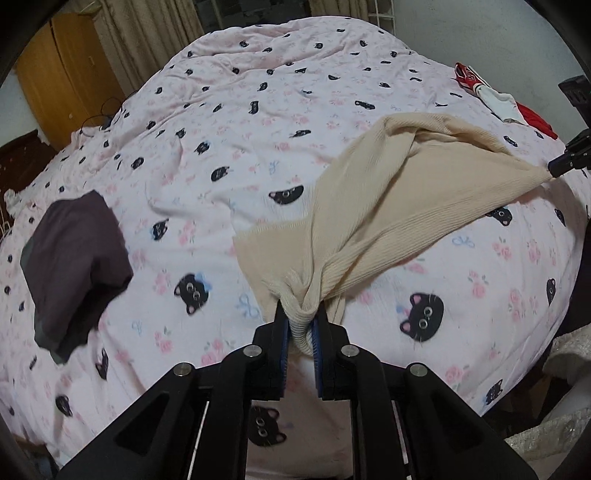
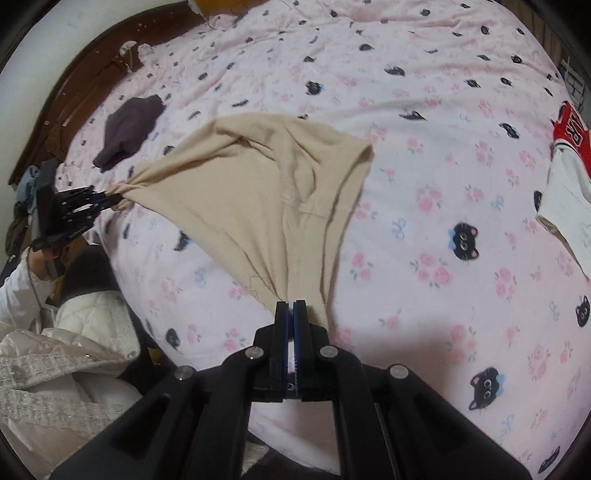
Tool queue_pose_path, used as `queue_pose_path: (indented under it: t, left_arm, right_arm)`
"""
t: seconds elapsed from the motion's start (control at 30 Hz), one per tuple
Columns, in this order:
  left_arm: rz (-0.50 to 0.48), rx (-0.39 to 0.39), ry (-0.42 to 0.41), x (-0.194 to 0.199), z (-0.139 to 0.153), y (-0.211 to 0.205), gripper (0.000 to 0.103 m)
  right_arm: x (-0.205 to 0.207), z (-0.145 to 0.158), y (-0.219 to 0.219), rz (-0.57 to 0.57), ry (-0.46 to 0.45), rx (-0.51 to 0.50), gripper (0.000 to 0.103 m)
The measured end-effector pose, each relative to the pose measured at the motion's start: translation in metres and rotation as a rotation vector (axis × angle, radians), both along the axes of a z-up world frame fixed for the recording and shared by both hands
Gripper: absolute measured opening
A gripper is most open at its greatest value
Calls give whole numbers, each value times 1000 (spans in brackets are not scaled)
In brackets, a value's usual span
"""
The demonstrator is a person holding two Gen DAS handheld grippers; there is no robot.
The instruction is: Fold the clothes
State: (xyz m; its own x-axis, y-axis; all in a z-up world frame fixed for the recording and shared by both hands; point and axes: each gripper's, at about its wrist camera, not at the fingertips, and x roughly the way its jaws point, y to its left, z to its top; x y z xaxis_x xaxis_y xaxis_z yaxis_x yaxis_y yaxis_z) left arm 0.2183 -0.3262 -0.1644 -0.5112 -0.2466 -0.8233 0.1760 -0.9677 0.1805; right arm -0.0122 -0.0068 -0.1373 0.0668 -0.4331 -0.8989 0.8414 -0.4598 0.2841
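Pink cat-print bedspread point(image 1: 258, 110), orange wooden wardrobe point(image 1: 66, 85) beside beige curtains point(image 1: 147, 33), dark wooden headboard point(image 2: 92, 74).

Both wrist fisheyes look closely down along their fingers, sharing the bed point(image 1: 258, 122)

Bare bedspread point(image 2: 424, 229) between the dark folded garment point(image 2: 129, 129) and red-white jersey point(image 2: 569, 166)
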Motion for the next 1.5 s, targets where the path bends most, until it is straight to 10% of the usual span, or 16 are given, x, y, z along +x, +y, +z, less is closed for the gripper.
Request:
queue_pose_path:
  t: [0.17,0.3,0.63,1.5]
  left_arm:
    - [57,-30,24,23,-3,-2,67]
    - [104,6,51,32,3,-15,67]
    - [200,45,112,32,21,-55,68]
    - [-73,187,137,-14,21,-53,67]
  right_arm:
    - [-4,-9,-1,-12,10,64,6]
    - [-30,7,-1,-108,-14,-43,44]
    - [-112,-15,-48,-327,-252,-228,44]
    - [-129,-62,-87,-297,-294,-144,44]
